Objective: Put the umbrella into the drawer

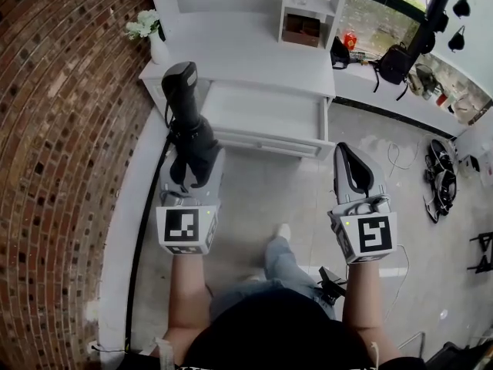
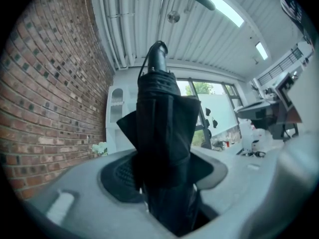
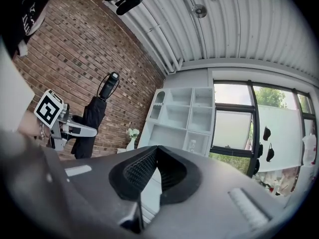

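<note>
1. On my left gripper (image 1: 192,164) the jaws stand fairly wide, clamped on the folded black umbrella (image 1: 183,99). Its fabric fills the gap between the pads.
2. The umbrella stands upright across those jaws, with the handle end and its strap loop at the top. The loose fabric bulges out on both sides of the grip.
3. My right gripper (image 1: 348,160) has its jaws together at the tips, and I see nothing between them.
4. In the head view the drawer (image 1: 262,139) of the white cabinet (image 1: 231,21) is pulled out. Its inside looks bare.
5. The umbrella is not in the drawer. I hold it out over the floor (image 1: 262,199), to the left of the drawer front, near the cabinet's left corner.
6. A white vase of flowers (image 1: 150,31) sits on the cabinet top by the brick wall (image 1: 62,129).
7. Both grippers point level at the cabinet, with the right one well apart from the umbrella.
</note>
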Tool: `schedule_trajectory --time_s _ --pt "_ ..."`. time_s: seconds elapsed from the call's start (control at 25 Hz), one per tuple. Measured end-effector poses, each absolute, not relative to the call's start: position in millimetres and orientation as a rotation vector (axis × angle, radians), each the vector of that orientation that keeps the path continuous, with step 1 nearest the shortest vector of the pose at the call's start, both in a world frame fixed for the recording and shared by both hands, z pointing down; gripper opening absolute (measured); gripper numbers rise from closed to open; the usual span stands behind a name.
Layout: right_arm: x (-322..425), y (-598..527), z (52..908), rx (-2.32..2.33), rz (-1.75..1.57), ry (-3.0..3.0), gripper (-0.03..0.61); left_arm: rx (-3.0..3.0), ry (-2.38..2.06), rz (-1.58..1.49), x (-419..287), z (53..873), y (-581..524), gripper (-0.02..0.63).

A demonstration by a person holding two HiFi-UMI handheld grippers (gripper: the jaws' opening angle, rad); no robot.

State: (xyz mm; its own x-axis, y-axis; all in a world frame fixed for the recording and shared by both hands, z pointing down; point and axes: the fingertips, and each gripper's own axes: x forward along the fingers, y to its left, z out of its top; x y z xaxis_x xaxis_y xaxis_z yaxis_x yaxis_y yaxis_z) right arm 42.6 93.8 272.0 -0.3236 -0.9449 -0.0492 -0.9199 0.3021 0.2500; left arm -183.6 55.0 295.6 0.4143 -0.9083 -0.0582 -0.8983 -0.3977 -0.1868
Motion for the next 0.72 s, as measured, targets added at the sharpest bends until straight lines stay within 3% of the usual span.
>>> schedule_trajectory --time_s 0.72 --pt "130 -86 281 1.679 -0.305 -2.535 0.003 -2.428 1.697 -0.147 -98 299 -105 0.241"
